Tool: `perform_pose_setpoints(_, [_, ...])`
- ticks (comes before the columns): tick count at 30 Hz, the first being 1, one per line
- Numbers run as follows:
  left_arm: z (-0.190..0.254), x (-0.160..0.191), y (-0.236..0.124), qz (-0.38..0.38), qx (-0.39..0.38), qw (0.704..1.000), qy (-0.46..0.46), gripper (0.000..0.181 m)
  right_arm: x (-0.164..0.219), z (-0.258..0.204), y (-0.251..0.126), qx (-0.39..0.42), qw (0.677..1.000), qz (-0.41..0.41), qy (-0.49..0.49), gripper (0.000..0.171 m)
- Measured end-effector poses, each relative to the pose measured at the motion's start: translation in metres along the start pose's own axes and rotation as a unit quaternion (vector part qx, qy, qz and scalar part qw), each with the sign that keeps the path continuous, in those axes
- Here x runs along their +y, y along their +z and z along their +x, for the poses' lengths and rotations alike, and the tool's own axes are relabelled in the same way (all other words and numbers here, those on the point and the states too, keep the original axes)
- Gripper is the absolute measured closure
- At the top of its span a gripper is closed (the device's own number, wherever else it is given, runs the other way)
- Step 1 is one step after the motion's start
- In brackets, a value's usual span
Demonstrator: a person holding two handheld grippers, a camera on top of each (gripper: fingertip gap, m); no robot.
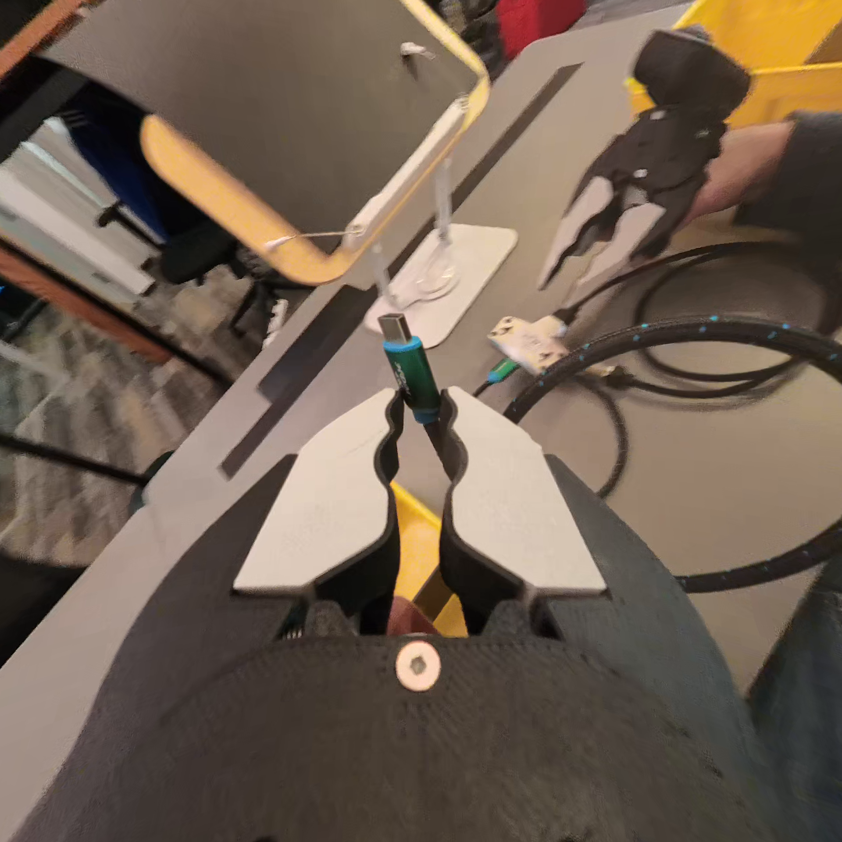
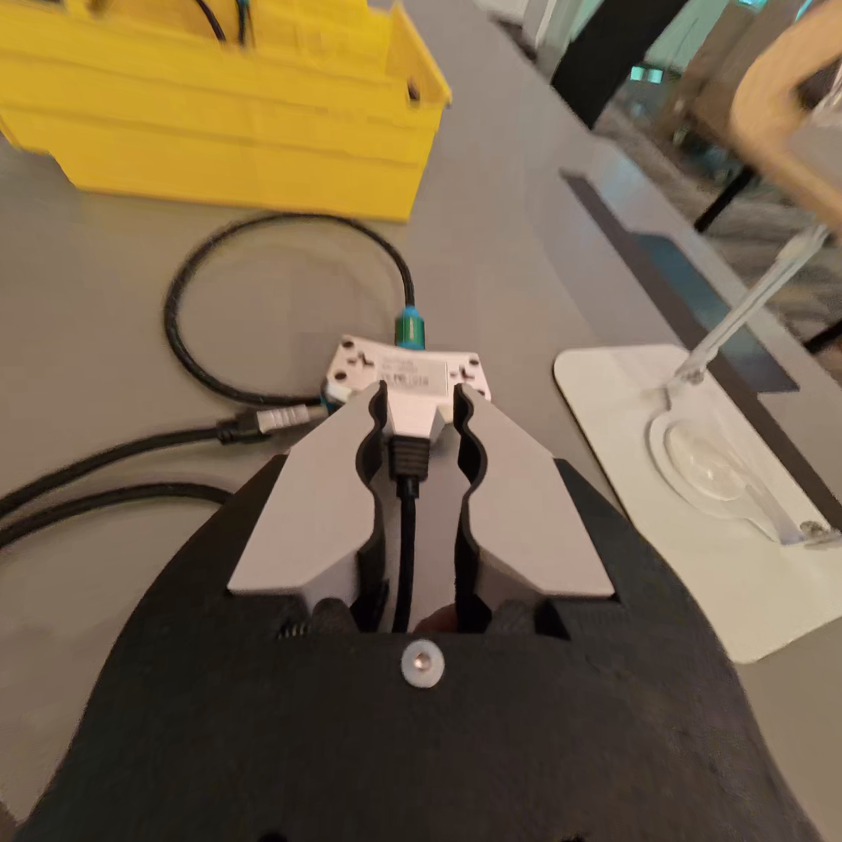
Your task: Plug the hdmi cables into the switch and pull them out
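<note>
I see a grey table with patterned carpet beyond its edge. A yellow bin at the back holds dark cables. My left gripper is clamped on a green plug, raised off the table. My right gripper, jaws parted, straddles the white switch, one green plug seated in it.
</note>
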State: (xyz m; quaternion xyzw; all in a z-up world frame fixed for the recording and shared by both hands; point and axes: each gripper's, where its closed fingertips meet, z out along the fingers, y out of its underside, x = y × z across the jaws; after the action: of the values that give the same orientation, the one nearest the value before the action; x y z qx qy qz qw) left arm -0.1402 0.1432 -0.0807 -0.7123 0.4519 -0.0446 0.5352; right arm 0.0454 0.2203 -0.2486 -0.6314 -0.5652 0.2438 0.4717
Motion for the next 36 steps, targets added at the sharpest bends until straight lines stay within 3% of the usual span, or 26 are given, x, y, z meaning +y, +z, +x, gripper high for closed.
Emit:
perform_pose_setpoints(6, [0.058, -0.013, 0.046, 0.003, 0.111, 0.993, 0.026, 0.167, -0.072, -0.022, -0.029, -0.055, 0.981, 0.187, 0.010, 0.145])
perform_pose_setpoints(10, [0.086, -0.010, 0.076, -0.011, 0.143, 0.989, 0.042, 0.167, -0.091, -0.033, -0.041, -0.080, 0.967, 0.241, 0.012, 0.143])
perform_pose_setpoints(18, [0.123, 0.011, 0.114, -0.062, 0.147, 0.980, 0.121, 0.167, -0.095, -0.059, -0.025, -0.112, 0.968, 0.222, -0.018, 0.140])
perform_pose_setpoints(29, [0.117, 0.032, 0.129, -0.125, 0.036, 0.955, 0.267, 0.167, -0.088, -0.074, -0.007, -0.116, 0.975, 0.183, -0.045, 0.141])
perform_pose_setpoints(36, [0.120, 0.033, 0.133, -0.128, 0.013, 0.945, 0.301, 0.167, -0.077, -0.072, 0.005, -0.098, 0.983, 0.144, -0.051, 0.151])
